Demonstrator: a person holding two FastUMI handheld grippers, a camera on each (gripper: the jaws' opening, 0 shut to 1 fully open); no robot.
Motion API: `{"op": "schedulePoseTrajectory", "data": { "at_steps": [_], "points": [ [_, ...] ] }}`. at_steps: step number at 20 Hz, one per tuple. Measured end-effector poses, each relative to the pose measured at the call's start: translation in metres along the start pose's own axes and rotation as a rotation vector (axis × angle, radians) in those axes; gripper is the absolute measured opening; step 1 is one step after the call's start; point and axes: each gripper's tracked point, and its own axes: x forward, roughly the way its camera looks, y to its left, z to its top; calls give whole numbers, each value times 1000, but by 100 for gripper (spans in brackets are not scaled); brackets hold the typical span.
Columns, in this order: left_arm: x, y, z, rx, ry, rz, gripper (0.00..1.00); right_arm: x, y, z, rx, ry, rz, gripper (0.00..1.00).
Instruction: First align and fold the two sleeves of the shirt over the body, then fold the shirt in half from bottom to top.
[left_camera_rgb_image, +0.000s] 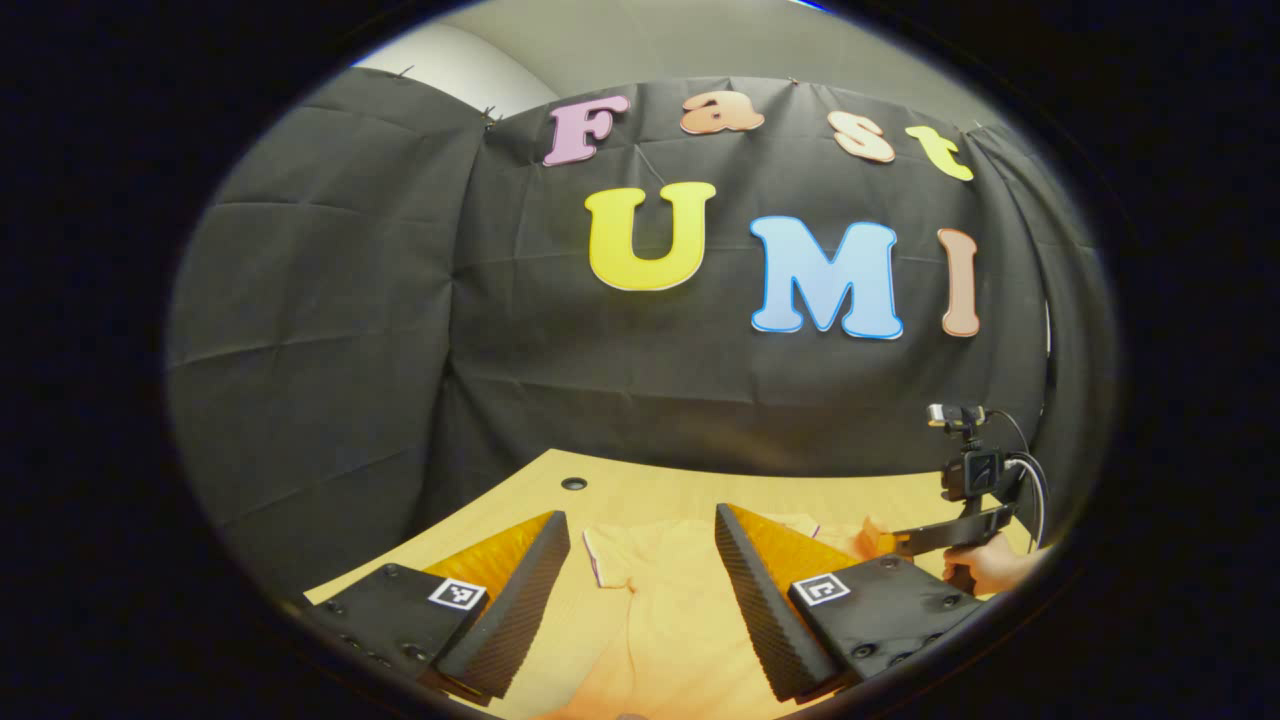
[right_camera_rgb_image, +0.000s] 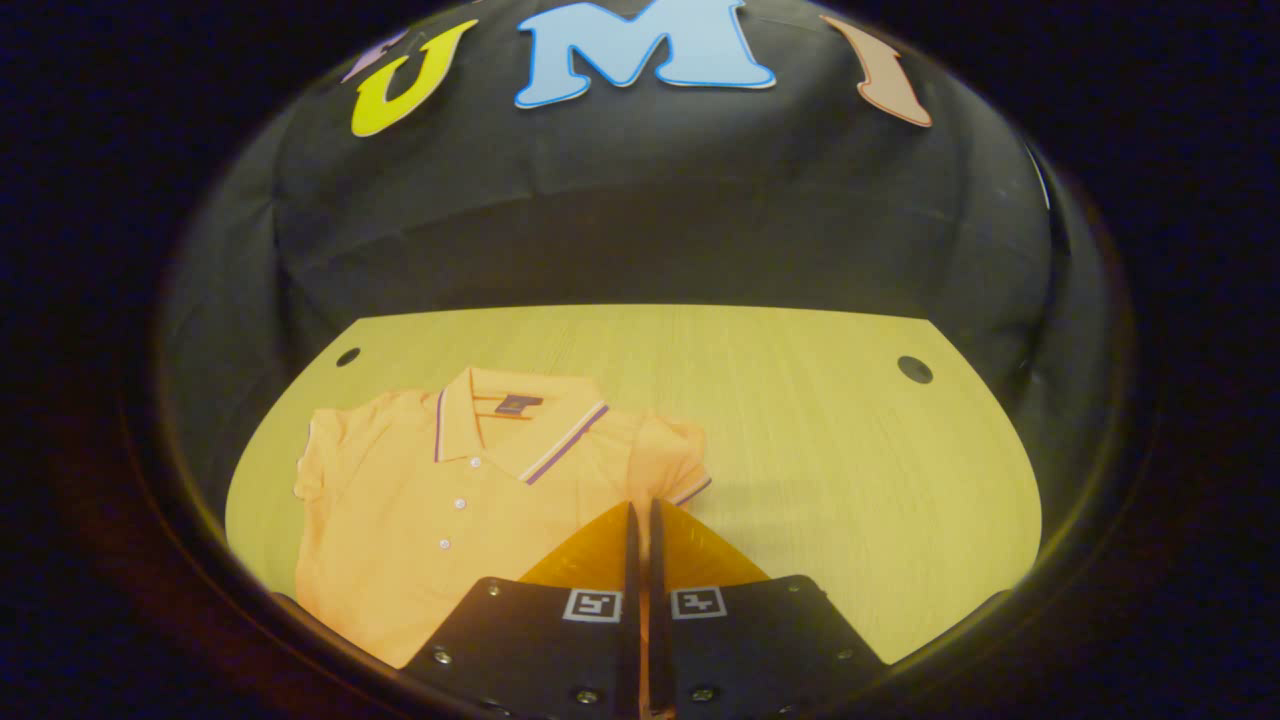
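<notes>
An orange polo shirt (right_camera_rgb_image: 450, 510) lies flat on the wooden table (right_camera_rgb_image: 850, 480), collar (right_camera_rgb_image: 520, 420) towards the booth's wall and button placket up. My right gripper (right_camera_rgb_image: 640, 508) is shut at the sleeve (right_camera_rgb_image: 675, 455) on its side, and orange cloth shows in the thin gap between its fingers. In the left gripper view that same gripper (left_camera_rgb_image: 885, 543) sits far right, held by a hand (left_camera_rgb_image: 990, 565), with a bit of orange cloth at its tip. My left gripper (left_camera_rgb_image: 640, 525) hangs open just above the shirt (left_camera_rgb_image: 660, 600), near the other sleeve's striped hem (left_camera_rgb_image: 592, 562).
The table has round cable holes (right_camera_rgb_image: 915, 369) (right_camera_rgb_image: 348, 356) near its far corners, one also seen as a hole (left_camera_rgb_image: 574, 483) in the left gripper view. Black cloth walls close the table on the far side and left. Bare wood lies right of the shirt.
</notes>
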Motion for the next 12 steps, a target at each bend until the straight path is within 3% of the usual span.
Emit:
{"op": "schedulePoseTrajectory", "data": {
  "at_steps": [8,12],
  "points": [
    [7,18,-1,6,-6,33,95,7,26,-16,-83,52,50,9],
    [21,20,-4,4,-5,10,95,0,25,-13,-95,46,42,23]
  ]
}}
